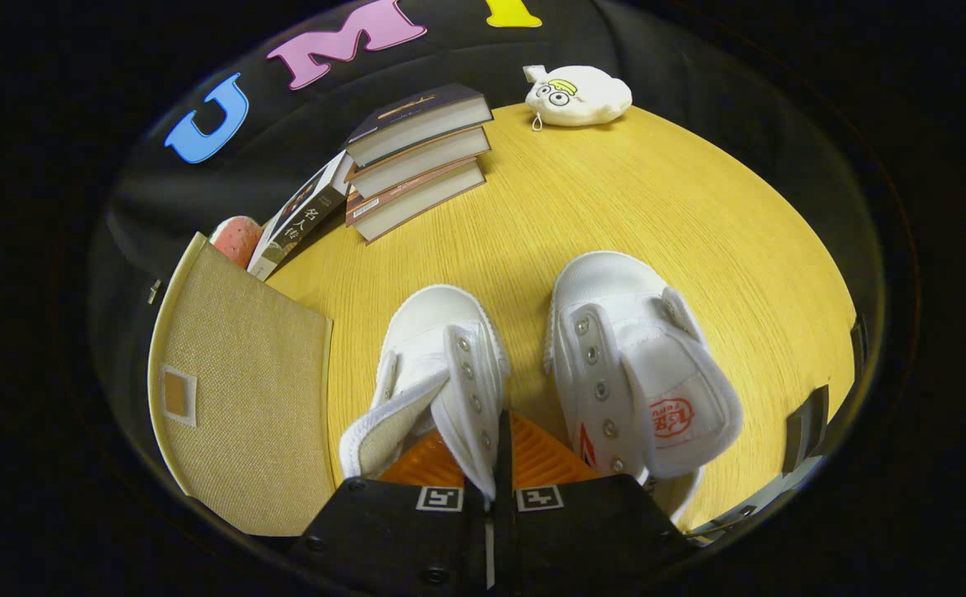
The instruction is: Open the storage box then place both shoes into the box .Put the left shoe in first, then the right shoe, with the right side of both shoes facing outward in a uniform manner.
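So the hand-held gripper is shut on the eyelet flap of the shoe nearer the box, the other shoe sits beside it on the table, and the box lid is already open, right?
Not quite: the gripper view shows the box with its lid closed. The rest holds: the hand-held gripper is shut on the eyelet flap of the near shoe, and the other shoe sits beside it on the table.

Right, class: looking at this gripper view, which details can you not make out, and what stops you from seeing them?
- Gripper: fingers pinch the eyelet flap of the nearer white shoe; the flap hides the contact.
- That shoe's heel: behind the fingers.
- Other white shoe: its heel passes behind the gripper body.
- Beige fabric storage box: lid surface seen, so its inside is unknown.
- Pink object: mostly behind the box and the leaning book.
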